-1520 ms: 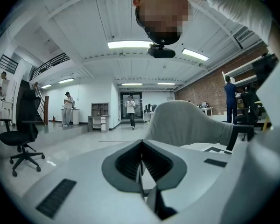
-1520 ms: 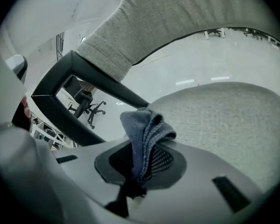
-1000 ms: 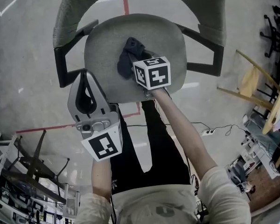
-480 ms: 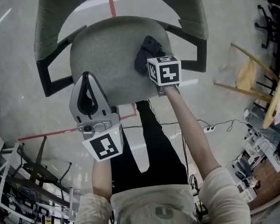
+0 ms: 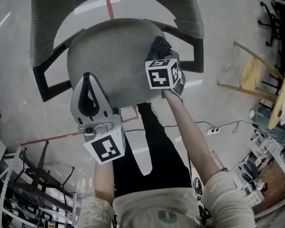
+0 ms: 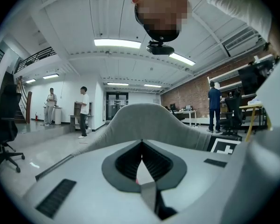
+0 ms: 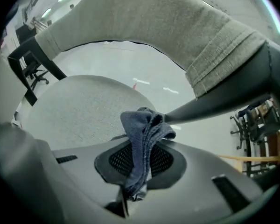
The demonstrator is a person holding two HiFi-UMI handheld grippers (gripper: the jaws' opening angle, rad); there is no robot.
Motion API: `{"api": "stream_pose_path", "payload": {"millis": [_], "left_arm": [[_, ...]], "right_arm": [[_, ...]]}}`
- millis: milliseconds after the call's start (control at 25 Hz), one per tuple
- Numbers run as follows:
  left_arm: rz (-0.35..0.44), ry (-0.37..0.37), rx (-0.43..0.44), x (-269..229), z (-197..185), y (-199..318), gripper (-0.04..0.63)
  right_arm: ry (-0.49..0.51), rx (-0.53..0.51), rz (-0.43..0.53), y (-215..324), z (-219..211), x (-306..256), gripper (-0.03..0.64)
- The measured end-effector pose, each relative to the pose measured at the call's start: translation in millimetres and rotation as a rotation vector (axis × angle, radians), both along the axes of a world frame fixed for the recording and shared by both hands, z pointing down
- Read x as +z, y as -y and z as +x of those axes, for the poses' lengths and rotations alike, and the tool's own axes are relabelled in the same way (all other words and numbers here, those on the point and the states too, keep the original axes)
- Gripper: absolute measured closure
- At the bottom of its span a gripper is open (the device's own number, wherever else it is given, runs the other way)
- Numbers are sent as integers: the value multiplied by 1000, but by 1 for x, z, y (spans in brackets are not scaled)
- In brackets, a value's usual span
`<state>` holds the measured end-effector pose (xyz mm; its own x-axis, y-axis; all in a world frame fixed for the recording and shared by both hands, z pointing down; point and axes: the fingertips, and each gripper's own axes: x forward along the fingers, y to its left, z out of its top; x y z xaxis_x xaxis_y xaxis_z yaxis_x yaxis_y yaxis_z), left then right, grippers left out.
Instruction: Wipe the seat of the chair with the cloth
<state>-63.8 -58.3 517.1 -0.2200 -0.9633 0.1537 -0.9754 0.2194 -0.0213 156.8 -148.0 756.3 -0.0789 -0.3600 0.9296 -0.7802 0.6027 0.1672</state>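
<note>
The chair's grey fabric seat (image 5: 109, 56) fills the upper middle of the head view, with its curved backrest (image 5: 42, 13) beyond. My right gripper (image 5: 161, 54) is at the seat's right rear edge, close to the black right armrest (image 5: 192, 51). It is shut on a dark blue cloth (image 5: 160, 45). In the right gripper view the cloth (image 7: 143, 139) bunches up and hangs between the jaws, above the seat (image 7: 74, 106). My left gripper (image 5: 88, 78) is shut and empty, hovering over the seat's front left edge. Its own view looks out into the room.
The black left armrest (image 5: 45, 82) flanks the seat. Red tape lines (image 5: 52, 137) cross the concrete floor. A wooden frame (image 5: 256, 75) stands at the right and a metal stand (image 5: 33, 175) at the lower left. People (image 6: 84, 111) stand far off in the room.
My right gripper has dragged the cloth from the seat's middle to its right rear edge by the armrest. The left gripper has stayed where it was.
</note>
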Motion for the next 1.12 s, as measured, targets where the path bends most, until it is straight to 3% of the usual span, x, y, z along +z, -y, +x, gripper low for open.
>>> {"api": "stream_pose_path", "payload": {"millis": [400, 680, 920, 1120], "left_arm": [[-18, 9, -4, 5, -10, -7, 580], [-21, 15, -32, 4, -30, -15, 580], [-1, 33, -81, -6, -55, -32, 580], [-7, 41, -133, -11, -77, -48, 580]], "right_arm": [[-80, 74, 33, 5, 16, 1, 560], [-84, 138, 88, 8, 22, -3, 560], [11, 187, 108, 9, 16, -25, 560], [215, 46, 213, 17, -43, -72, 560]]}}
